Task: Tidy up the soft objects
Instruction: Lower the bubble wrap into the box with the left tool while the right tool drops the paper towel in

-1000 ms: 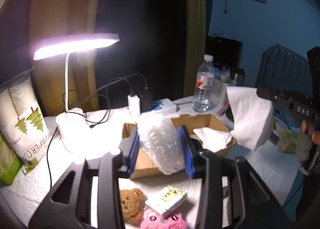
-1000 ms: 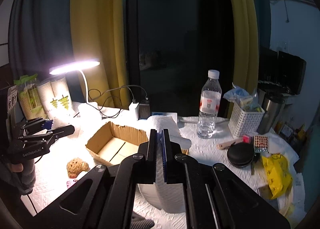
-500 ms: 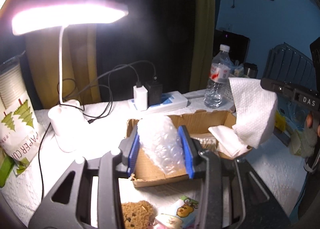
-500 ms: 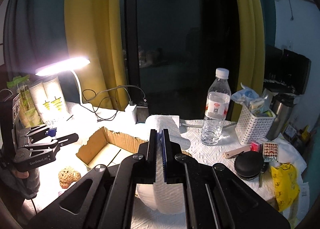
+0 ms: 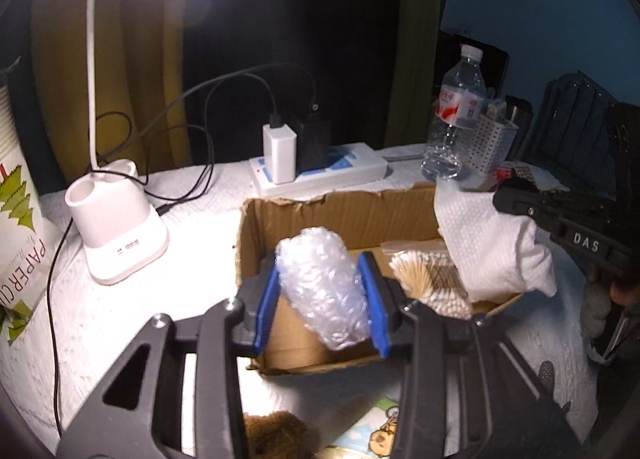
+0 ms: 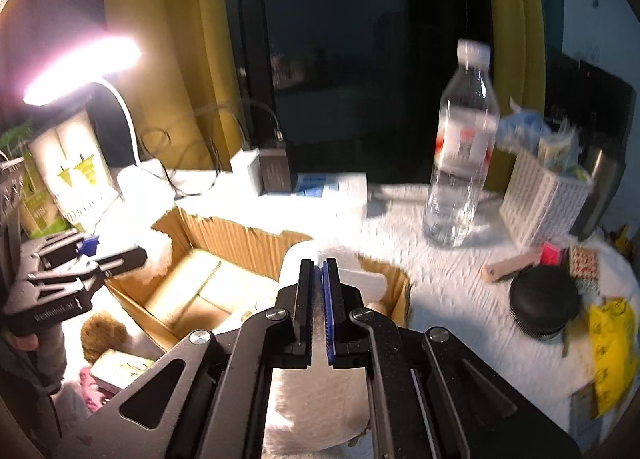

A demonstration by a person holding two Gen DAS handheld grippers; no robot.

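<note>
My left gripper (image 5: 322, 299) is shut on a roll of clear bubble wrap (image 5: 320, 291) and holds it over the near left part of an open cardboard box (image 5: 340, 211). My right gripper (image 6: 319, 271) is shut on a white paper towel (image 6: 316, 399), which hangs over the box's right side (image 5: 492, 255). A bag of cotton swabs (image 5: 424, 275) lies inside the box. A brown plush toy (image 5: 280, 435) and a small cartoon tissue pack (image 5: 372, 435) lie on the table in front of the box. The left gripper also shows in the right wrist view (image 6: 100, 251).
A white desk lamp base (image 5: 120, 227) stands left of the box, with cables and a power strip (image 5: 320, 171) behind. A water bottle (image 6: 460, 155), a white basket (image 6: 540, 195), a black round case (image 6: 544, 307) and a yellow bag (image 6: 612, 351) stand to the right. Paper cups (image 5: 16, 219) stand far left.
Both grippers have moved down and forward towards the box. The bubble wrap is now low over the box's near side and the paper towel has sunk to the box's right edge.
</note>
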